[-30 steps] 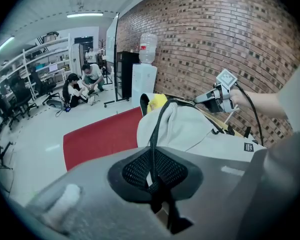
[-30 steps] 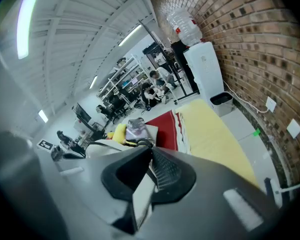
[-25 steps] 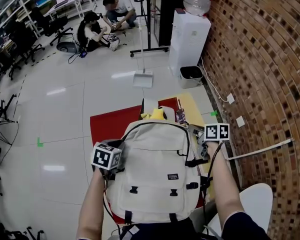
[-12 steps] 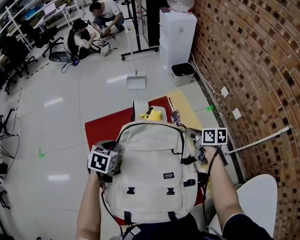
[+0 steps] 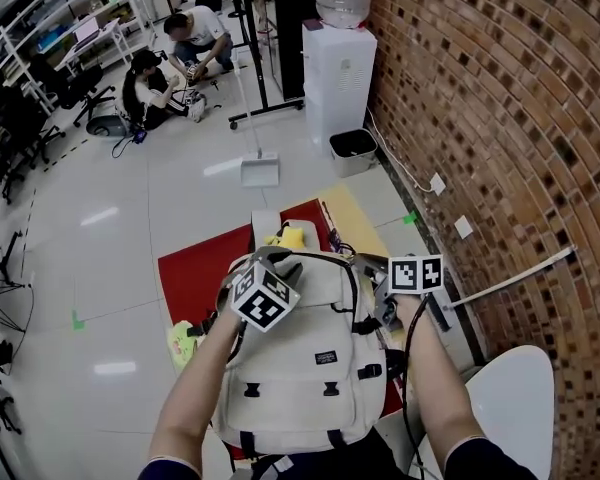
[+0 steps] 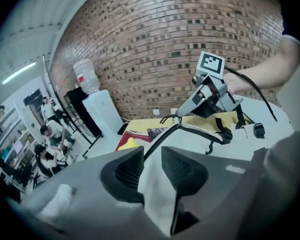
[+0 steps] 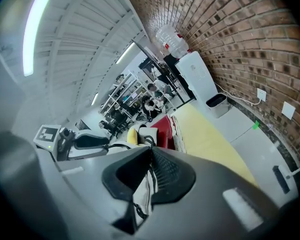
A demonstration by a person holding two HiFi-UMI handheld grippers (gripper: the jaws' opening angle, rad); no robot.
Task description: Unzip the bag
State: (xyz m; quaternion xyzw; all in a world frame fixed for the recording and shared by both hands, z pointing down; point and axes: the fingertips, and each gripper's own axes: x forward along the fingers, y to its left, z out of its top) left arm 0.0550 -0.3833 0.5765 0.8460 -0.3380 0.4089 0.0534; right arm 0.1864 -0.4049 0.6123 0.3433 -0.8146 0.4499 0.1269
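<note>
Looks like a lab or workshop hall. Right of the water dispenser (image 5: pixel 338 68), a bare brick wall (image 5: pixel 500 118); left of it, across glossy pale floor (image 5: pixel 110 258), shelving (image 5: pixel 75 18), office chairs (image 5: pixel 20 108), two people (image 5: pixel 145 83) crouched over what may be equipment.

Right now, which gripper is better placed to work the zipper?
The left gripper: its fingers, just opened, straddle the bag's top ungripped; the right gripper is shut on the bag's side.
</note>
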